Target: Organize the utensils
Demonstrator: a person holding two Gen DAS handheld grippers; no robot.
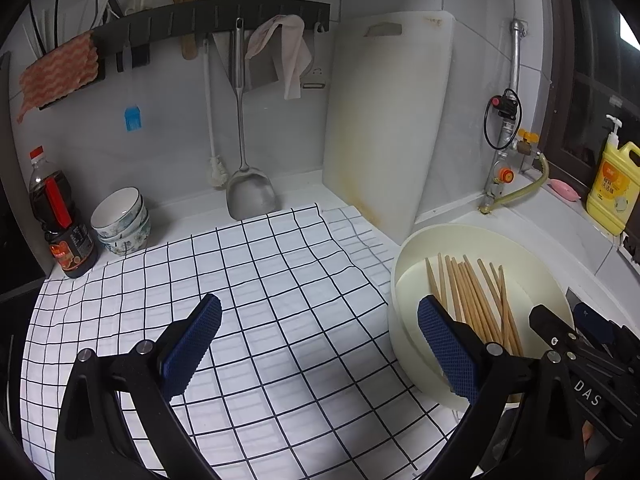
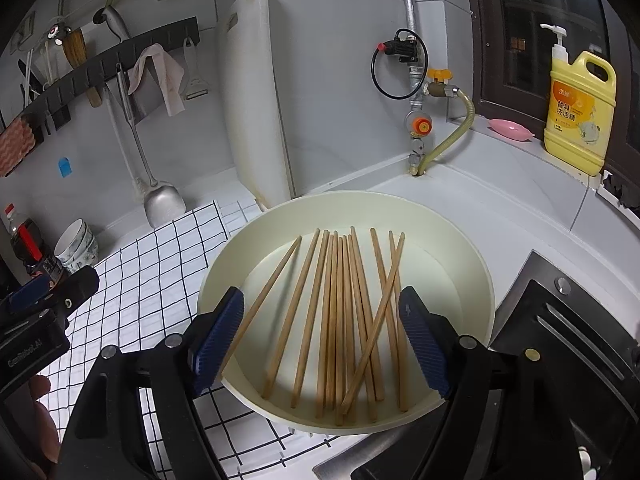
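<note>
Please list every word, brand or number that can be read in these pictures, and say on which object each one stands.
"DAS": on the black body of the right gripper, seen from the left wrist.
"GenRobot.AI": on the body of the left gripper; the first letters are unsure.
Yellow detergent bottle: Chinese label, too blurred to read.
Dark sauce bottle: label too small to read.

White cutting board (image 1: 388, 120) leans upright against the tiled wall. Metal spatula (image 1: 250, 184) hangs from the black wall rack (image 1: 216, 20). Stacked bowls (image 1: 120, 220) stand beside a dark sauce bottle (image 1: 60, 220). Yellow detergent jug (image 2: 580, 112) sits on the window ledge.
</note>
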